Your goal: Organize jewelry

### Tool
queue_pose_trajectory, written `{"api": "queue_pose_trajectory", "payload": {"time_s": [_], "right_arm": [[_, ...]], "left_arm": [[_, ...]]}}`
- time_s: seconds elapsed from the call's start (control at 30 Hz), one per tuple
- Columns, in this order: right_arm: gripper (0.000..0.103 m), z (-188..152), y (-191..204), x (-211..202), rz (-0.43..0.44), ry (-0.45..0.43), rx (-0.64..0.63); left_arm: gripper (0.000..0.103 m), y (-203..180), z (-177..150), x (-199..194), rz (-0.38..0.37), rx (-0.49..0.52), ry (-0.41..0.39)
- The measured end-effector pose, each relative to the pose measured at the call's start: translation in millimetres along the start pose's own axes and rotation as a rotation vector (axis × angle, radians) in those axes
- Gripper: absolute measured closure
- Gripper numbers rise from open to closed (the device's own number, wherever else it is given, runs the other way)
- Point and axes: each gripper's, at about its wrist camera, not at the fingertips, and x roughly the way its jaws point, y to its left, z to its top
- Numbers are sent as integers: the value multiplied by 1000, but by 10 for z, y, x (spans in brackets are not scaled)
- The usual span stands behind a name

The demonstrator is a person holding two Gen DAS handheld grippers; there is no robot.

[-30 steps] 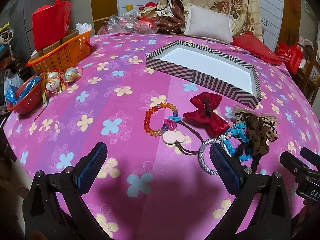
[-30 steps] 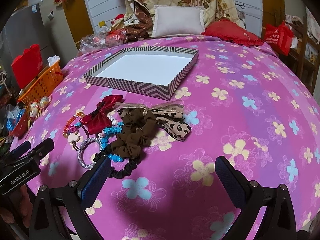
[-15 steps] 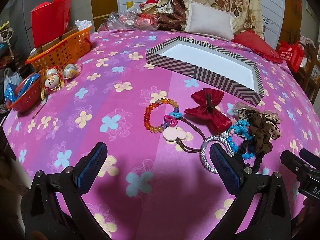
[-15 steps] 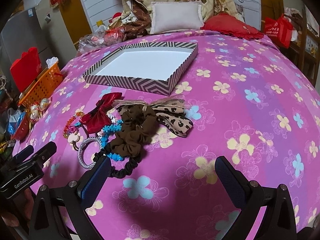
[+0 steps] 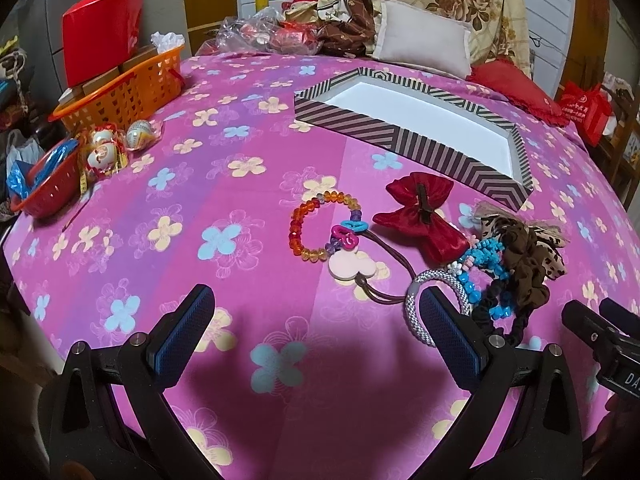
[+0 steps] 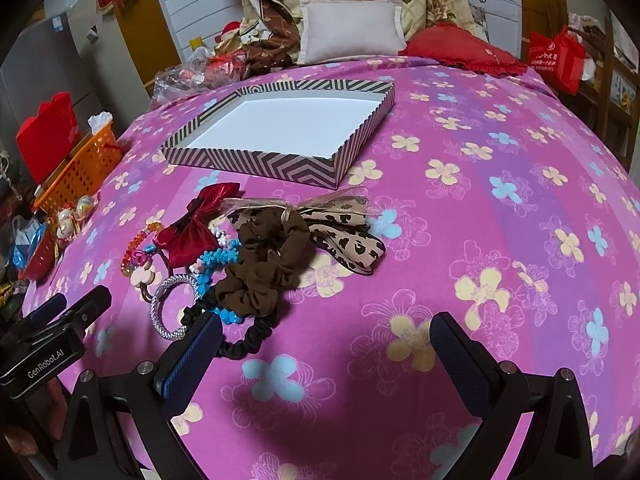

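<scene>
Both grippers (image 5: 316, 322) (image 6: 326, 346) wide, over jewelry (image 6: 256, 256).

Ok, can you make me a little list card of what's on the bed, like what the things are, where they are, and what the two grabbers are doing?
surface: pink flowered bedspread
container: striped shallow cardboard box, white inside, nothing in it
pile: red velvet bow, brown fabric scrunchie, leopard-print ribbon bow, silver woven bangle, all near the box's front side
apart from pile: orange and yellow beaded bracelet, to the left
left gripper: open, holds nothing
right gripper: open, holds nothing
far left: orange plastic basket
</scene>
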Motion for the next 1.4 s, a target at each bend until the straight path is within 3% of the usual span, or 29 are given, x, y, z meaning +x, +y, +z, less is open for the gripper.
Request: {"api": "queue_pose_trajectory", "payload": {"time_s": [1.4], "right_arm": [[0,173,113,275,-12,43,-16]], "left_arm": [[1,15,4,142,3,-24,31]]}}
